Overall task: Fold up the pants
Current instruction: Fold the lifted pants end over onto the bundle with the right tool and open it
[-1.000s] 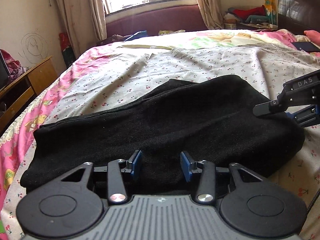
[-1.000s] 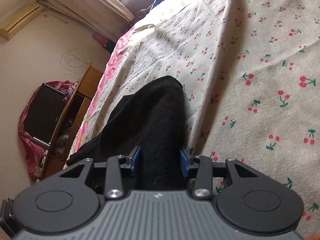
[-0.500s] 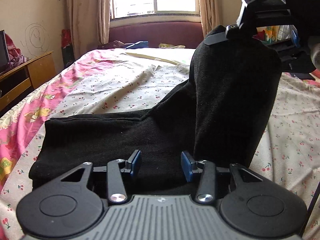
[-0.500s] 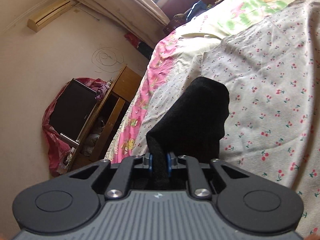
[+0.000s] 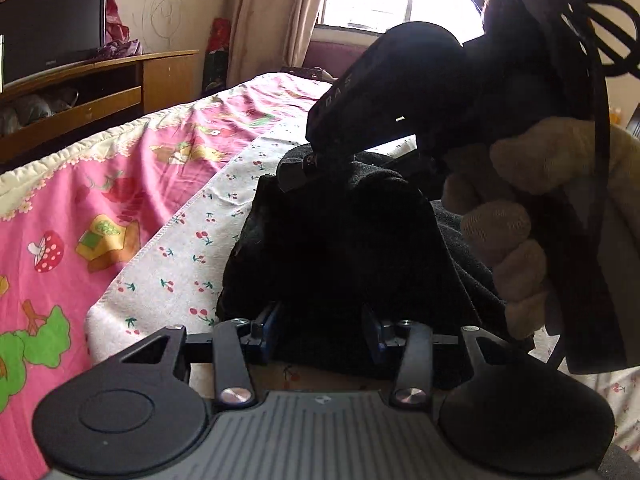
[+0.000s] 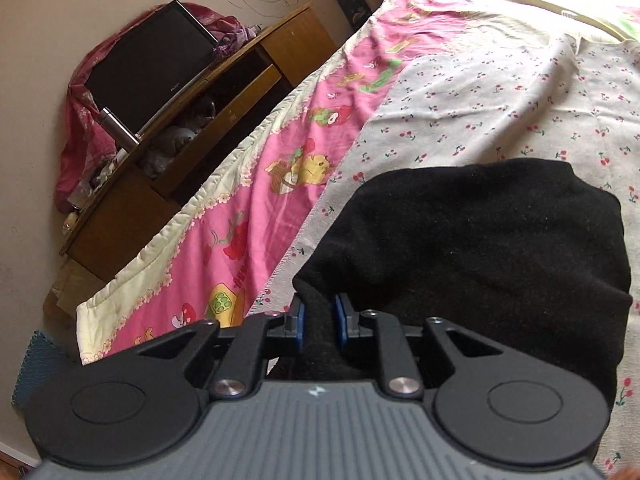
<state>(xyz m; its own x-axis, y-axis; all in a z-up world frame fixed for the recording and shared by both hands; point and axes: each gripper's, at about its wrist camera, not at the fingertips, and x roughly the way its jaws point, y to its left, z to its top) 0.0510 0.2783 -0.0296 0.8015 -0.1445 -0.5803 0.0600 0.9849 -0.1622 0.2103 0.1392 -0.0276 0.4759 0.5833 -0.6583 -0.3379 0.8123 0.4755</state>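
Note:
The black pants [image 5: 340, 248] lie on the cherry-print sheet, one end folded over onto the other. In the right wrist view the pants [image 6: 480, 240] form a rounded doubled heap. My right gripper [image 6: 319, 322] has a fold of black cloth pinched between its blue pads, and its jaws are opening. From the left wrist view, the right gripper [image 5: 296, 172] points down onto the heap, held by a gloved hand [image 5: 520, 208]. My left gripper [image 5: 320, 332] is open at the near edge of the pants, with cloth lying between its fingers but not pressed.
A cherry-print sheet [image 6: 480, 100] lies over a pink cartoon quilt [image 5: 100, 200] on the bed. Left of the bed stands a wooden cabinet [image 6: 180, 160] with a dark television [image 5: 52, 28]. A window and curtains are at the back.
The right gripper shut on the right end of the pants, lifted it and carried it left over the other end. The left gripper moved left along the bed and rolled.

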